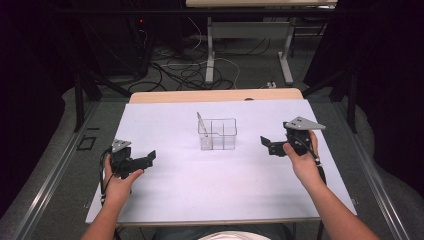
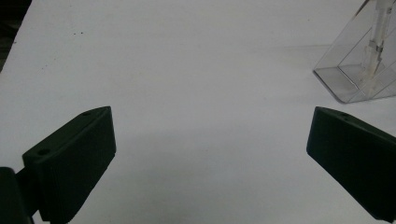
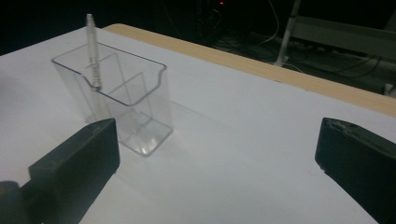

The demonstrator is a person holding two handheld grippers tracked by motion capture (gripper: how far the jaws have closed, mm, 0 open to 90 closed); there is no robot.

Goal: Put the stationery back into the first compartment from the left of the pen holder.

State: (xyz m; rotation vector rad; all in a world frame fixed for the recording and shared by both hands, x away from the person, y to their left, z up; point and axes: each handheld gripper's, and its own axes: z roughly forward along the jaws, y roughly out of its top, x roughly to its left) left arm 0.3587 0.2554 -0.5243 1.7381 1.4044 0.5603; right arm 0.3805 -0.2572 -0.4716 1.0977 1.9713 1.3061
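Note:
A clear plastic organizer box (image 1: 218, 134) with inner dividers stands upright in the middle of the white table sheet (image 1: 210, 190). A clear pen (image 1: 201, 125) leans in its left compartment, tip sticking above the rim. My left gripper (image 1: 150, 157) rests low at the left of the sheet, open, nothing between its jaws. My right gripper (image 1: 265, 142) hovers right of the box, open and empty. The box (image 2: 359, 70) sits at the upper right of the left gripper view. In the right gripper view the box (image 3: 116, 102) and pen (image 3: 93, 51) stand upper left.
The sheet covers a wooden table whose far edge (image 1: 215, 95) shows bare. Beyond it lie floor cables (image 1: 185, 70) and the legs of another desk (image 1: 210, 50). Dark curtains flank both sides.

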